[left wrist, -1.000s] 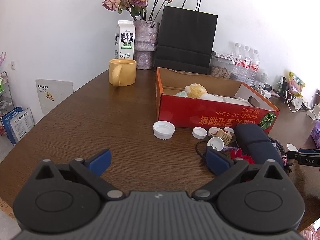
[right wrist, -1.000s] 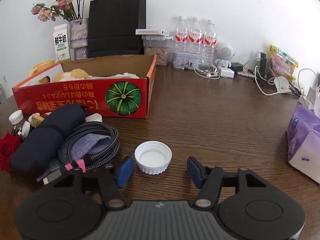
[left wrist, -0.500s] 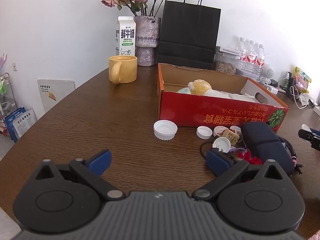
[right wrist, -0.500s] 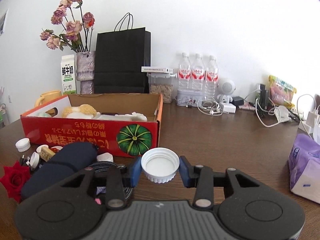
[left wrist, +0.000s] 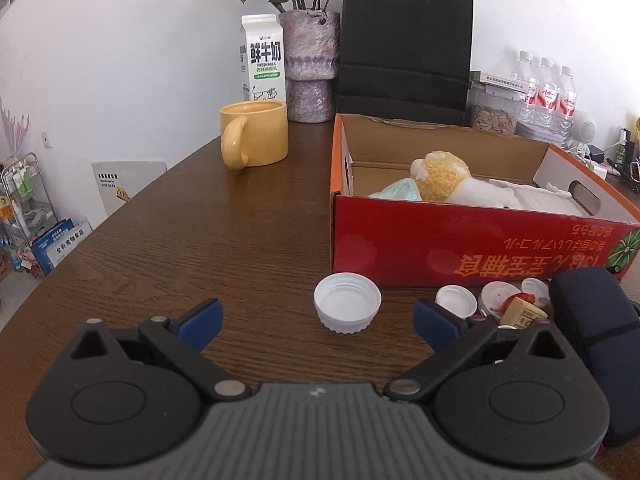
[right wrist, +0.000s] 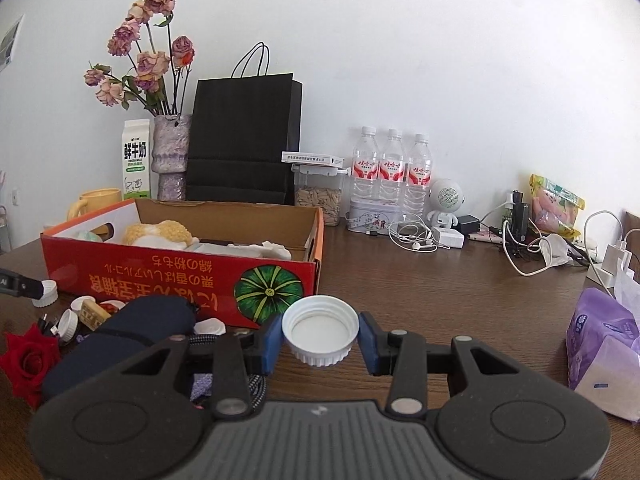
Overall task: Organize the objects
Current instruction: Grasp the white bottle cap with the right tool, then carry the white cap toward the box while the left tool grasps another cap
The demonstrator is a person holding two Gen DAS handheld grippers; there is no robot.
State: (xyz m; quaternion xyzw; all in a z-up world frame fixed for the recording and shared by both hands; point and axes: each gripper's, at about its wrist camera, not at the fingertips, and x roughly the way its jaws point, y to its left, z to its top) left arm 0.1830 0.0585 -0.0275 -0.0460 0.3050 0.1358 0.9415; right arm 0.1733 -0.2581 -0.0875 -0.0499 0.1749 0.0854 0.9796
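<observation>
My right gripper (right wrist: 320, 338) is shut on a large white jar lid (right wrist: 320, 328) and holds it above the table, in front of the red cardboard box (right wrist: 180, 280). My left gripper (left wrist: 318, 322) is open, with another white lid (left wrist: 347, 302) on the table between its fingertips, just ahead of them. The red box (left wrist: 460, 248) holds a yellow-and-white plush toy (left wrist: 444, 176). Several small white caps (left wrist: 456, 300), a small tan block (left wrist: 524, 314) and a dark blue pouch (left wrist: 592, 328) lie in front of the box.
A yellow mug (left wrist: 254, 134), milk carton (left wrist: 262, 58), flower vase (left wrist: 310, 64) and black paper bag (left wrist: 404, 44) stand behind. A red rose (right wrist: 28, 360) and braided cable lie left of my right gripper. Water bottles (right wrist: 392, 168), chargers and a purple tissue pack (right wrist: 604, 344) are at the right.
My right gripper closed on the white lid and lifted it off the table. My left gripper moved forward toward the other white lid, staying open.
</observation>
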